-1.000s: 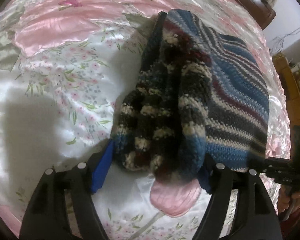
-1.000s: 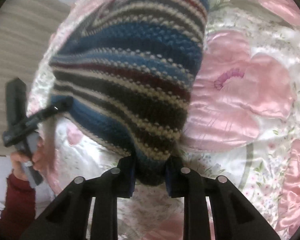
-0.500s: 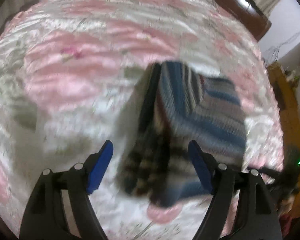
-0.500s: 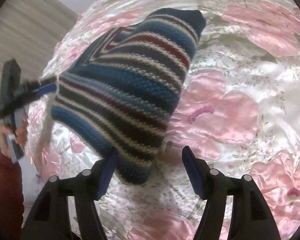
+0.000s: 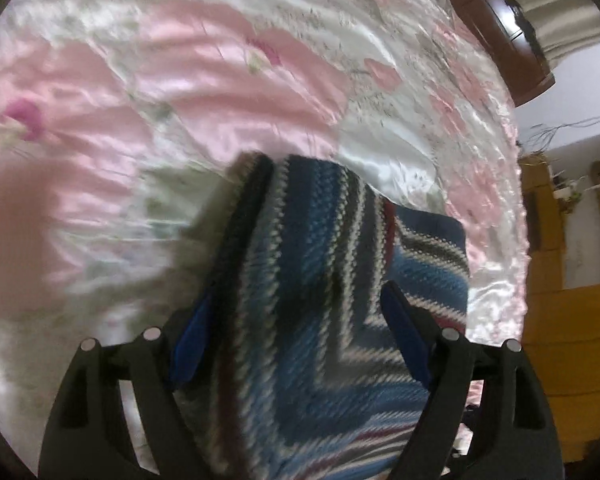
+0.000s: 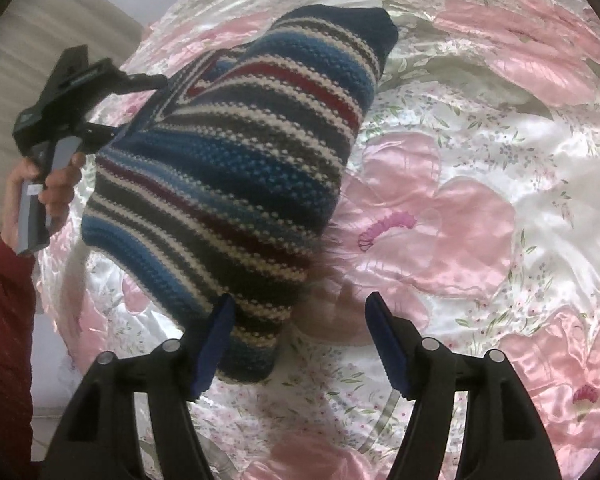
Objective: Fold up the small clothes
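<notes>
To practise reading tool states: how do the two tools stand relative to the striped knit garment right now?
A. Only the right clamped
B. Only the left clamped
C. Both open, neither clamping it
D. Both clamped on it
C: the right tool and the left tool both show spread jaws, neither closed on the striped knit garment.

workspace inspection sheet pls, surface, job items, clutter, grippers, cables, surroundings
surface: pink floral satin bedspread, wrinkled.
job's things: striped knit garment lying folded on the bedspread.
clutter: nothing seen.
grippers: left gripper open, fingers either side of the garment's near part; right gripper open, garment's near corner between its fingers; neither clamps it. A hand in a red sleeve holds the left gripper.
cables: thin wires against the far wall.
surroundings: dark wooden headboard, wooden furniture, pale wall.
</notes>
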The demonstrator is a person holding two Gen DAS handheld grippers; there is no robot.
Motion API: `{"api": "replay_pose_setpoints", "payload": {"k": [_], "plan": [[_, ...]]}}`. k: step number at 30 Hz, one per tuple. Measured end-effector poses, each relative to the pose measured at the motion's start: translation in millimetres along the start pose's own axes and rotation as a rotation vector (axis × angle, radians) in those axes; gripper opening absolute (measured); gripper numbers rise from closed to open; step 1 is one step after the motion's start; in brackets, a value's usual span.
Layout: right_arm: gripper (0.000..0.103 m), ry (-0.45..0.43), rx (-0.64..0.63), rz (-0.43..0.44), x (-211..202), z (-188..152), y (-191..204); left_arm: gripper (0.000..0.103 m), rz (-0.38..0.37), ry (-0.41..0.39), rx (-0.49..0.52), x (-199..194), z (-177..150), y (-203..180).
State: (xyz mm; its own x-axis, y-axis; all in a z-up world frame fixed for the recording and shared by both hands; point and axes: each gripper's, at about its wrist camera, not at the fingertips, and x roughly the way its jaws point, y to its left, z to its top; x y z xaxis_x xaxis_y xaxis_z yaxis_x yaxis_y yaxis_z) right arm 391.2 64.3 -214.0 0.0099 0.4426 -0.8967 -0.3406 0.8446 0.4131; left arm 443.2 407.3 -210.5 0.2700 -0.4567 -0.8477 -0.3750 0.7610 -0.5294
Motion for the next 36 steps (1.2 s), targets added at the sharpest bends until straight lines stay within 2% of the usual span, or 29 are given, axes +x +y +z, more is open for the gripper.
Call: {"api": "replay_pose_setpoints", "payload": {"k": [1, 3, 4, 5, 7, 9, 11, 13, 15, 17, 21, 22, 24, 25, 26, 27, 33, 35, 36], "plan": [[0.068, -0.001, 0.003, 0.004, 0, 0, -1, 0.05, -0.002, 0.005, -0.01, 3, 0, 1], [0.068, -0.002, 0.005, 0.003, 1, 0, -1, 0.037, -0.003, -0.011, -0.007, 5, -2, -1], [0.068, -0.001, 0.002, 0.001, 2, -1, 0, 0.019, -0.01, -0.043, 0.012, -1, -5, -5], [0.068, 0.0, 0.0, 0.001, 2, -1, 0, 0.015, -0.028, -0.063, 0.028, -6, -8, -8], [0.069, 0.001, -0.003, -0.002, 3, -1, 0, 0.013, -0.063, -0.159, 0.075, -25, -16, -18], [0.07, 0.0, 0.002, 0.003, 4, -1, 0, 0.013, -0.029, -0.276, 0.148, -45, -29, -26], [0.07, 0.0, 0.005, 0.008, 4, -2, 0, 0.013, 0.036, -0.3, 0.169, -45, -32, -24], [0.07, 0.002, 0.004, 0.01, 7, -3, 1, 0.013, 0.079, -0.246, 0.119, -27, -27, -8], [0.07, 0.007, 0.002, 0.005, 9, -4, 3, 0.013, 0.084, -0.193, 0.087, -12, -24, 3], [0.07, 0.007, -0.001, -0.004, 9, -3, 4, 0.014, 0.068, -0.185, 0.069, -9, -22, 6], [0.07, 0.002, -0.005, -0.015, 5, -6, 9, 0.023, 0.064, -0.183, 0.056, -29, -26, 6], [0.07, -0.003, -0.008, -0.014, 1, -7, 10, 0.029, 0.069, -0.19, 0.063, -36, -30, 6], [0.071, -0.013, -0.007, -0.002, -5, -11, 13, 0.038, 0.118, -0.2, 0.096, -57, -49, 2], [0.071, -0.016, -0.007, 0.004, -7, -13, 15, 0.043, 0.126, -0.2, 0.116, -66, -61, 0], [0.071, -0.018, -0.007, 0.011, -9, -16, 18, 0.053, 0.132, -0.197, 0.13, -73, -73, 0], [0.071, -0.016, -0.006, 0.017, -8, -20, 21, 0.057, 0.137, -0.195, 0.142, -78, -83, 1], [0.071, 0.023, 0.02, 0.045, 8, -35, 31, 0.063, 0.16, -0.161, 0.226, -80, -143, -4], [0.068, 0.032, 0.028, 0.057, 11, -37, 33, 0.063, 0.193, -0.141, 0.241, -70, -150, -4], [0.061, 0.033, 0.029, 0.056, 11, -38, 33, 0.06, 0.206, -0.136, 0.244, -64, -152, -4]]}}
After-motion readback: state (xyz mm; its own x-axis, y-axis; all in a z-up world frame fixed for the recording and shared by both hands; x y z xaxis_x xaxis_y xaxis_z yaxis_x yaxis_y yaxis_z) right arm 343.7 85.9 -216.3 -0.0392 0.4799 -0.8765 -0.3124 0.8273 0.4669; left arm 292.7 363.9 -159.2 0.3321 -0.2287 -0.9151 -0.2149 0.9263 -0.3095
